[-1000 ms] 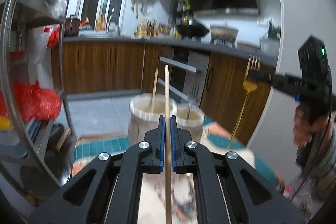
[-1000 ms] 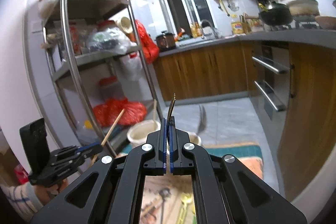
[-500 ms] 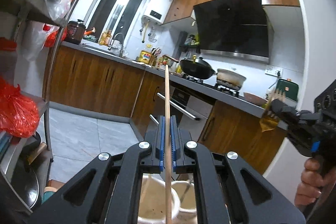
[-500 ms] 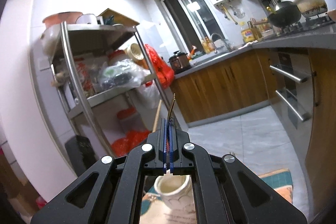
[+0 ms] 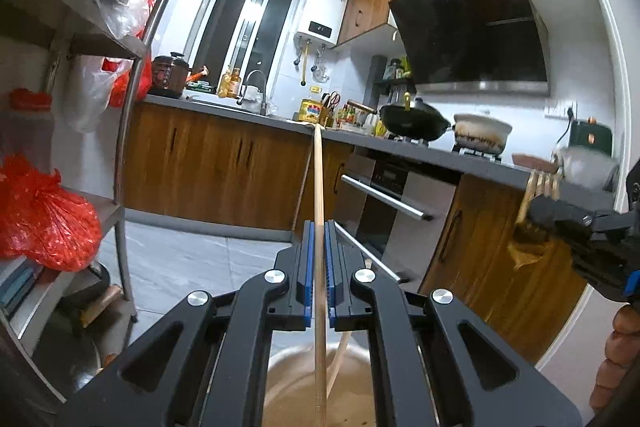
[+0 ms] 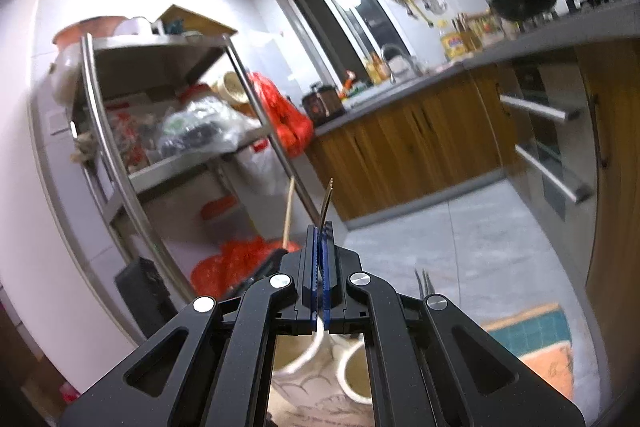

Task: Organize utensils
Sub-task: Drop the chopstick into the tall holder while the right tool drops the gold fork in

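My left gripper (image 5: 319,227) is shut on a wooden chopstick (image 5: 318,187) that stands upright. The chopstick's lower end hangs in the mouth of a beige ceramic jar (image 5: 288,371), where another chopstick (image 5: 338,357) leans. My right gripper (image 6: 320,231) is shut on a gold fork (image 6: 326,201), seen edge-on with its tines up. Below it stand the large jar (image 6: 294,361) and a smaller jar (image 6: 354,373) with dark fork tines (image 6: 422,281) sticking out. In the left wrist view the right gripper (image 5: 538,213) holds the gold fork (image 5: 540,187) at the right edge.
A steel shelf rack (image 6: 104,131) with red bags (image 5: 44,227) stands to the left. Wooden cabinets (image 5: 224,171) and an oven with bar handles (image 5: 384,199) run along the back. A teal and orange mat (image 6: 536,343) lies under the jars.
Both grippers have moved over the jars, which slid down to the bottom of both views. The chopstick's lower end now hangs in the large jar's mouth. Both grips are unchanged.
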A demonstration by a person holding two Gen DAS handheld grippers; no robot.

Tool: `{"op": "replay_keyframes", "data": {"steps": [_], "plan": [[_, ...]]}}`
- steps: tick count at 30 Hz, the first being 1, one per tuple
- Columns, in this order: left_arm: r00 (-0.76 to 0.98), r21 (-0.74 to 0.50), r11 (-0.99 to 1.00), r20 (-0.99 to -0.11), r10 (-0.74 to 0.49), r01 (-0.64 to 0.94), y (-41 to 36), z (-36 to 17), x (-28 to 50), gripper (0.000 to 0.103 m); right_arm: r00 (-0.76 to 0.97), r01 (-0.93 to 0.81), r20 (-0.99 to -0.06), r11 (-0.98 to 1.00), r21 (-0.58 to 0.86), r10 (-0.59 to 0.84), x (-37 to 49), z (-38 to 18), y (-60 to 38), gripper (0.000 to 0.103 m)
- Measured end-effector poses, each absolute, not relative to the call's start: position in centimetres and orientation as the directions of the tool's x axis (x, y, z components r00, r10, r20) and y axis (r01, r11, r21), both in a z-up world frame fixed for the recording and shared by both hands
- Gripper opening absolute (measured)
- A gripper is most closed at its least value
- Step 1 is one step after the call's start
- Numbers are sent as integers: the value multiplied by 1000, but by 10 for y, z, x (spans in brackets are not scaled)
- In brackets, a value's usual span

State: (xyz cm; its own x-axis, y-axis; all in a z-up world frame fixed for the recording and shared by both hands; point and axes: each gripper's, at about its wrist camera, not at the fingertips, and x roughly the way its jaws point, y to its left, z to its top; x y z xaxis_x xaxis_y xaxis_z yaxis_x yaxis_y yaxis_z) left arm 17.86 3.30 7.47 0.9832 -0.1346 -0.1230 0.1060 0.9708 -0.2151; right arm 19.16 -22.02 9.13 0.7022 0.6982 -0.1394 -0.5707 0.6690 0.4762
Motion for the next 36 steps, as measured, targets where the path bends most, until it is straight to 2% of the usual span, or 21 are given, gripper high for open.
{"op": "replay_keyframes", "data": {"steps": [6, 10, 22, 25, 27, 30, 33, 36], "plan": [[977, -181, 980, -178, -116, 83, 37, 65, 174, 5, 678, -553, -204, 673, 491, 706, 199, 68, -211, 3], [971, -162, 983, -208, -121, 88, 37, 60, 169, 5, 676, -554, -203, 671, 493, 708, 199, 66, -211, 3], [965, -128, 988, -238, -111, 82, 34, 54, 162, 7, 698, -517, -255, 718, 466, 669, 222, 69, -196, 3], [966, -133, 988, -236, -107, 76, 36, 56, 161, 18, 707, -502, -274, 735, 455, 652, 230, 68, -191, 4], [968, -136, 988, -231, -101, 71, 38, 57, 159, 30, 709, -495, -286, 744, 449, 644, 236, 66, -188, 4], [966, -140, 988, -237, -99, 67, 40, 57, 157, 34, 707, -492, -299, 750, 442, 640, 240, 64, -184, 6], [967, -147, 987, -234, -97, 64, 42, 58, 155, 41, 708, -490, -302, 752, 441, 638, 241, 63, -184, 19], [968, -145, 988, -235, -91, 57, 43, 60, 155, 41, 712, -484, -304, 756, 442, 633, 241, 61, -186, 19]]}}
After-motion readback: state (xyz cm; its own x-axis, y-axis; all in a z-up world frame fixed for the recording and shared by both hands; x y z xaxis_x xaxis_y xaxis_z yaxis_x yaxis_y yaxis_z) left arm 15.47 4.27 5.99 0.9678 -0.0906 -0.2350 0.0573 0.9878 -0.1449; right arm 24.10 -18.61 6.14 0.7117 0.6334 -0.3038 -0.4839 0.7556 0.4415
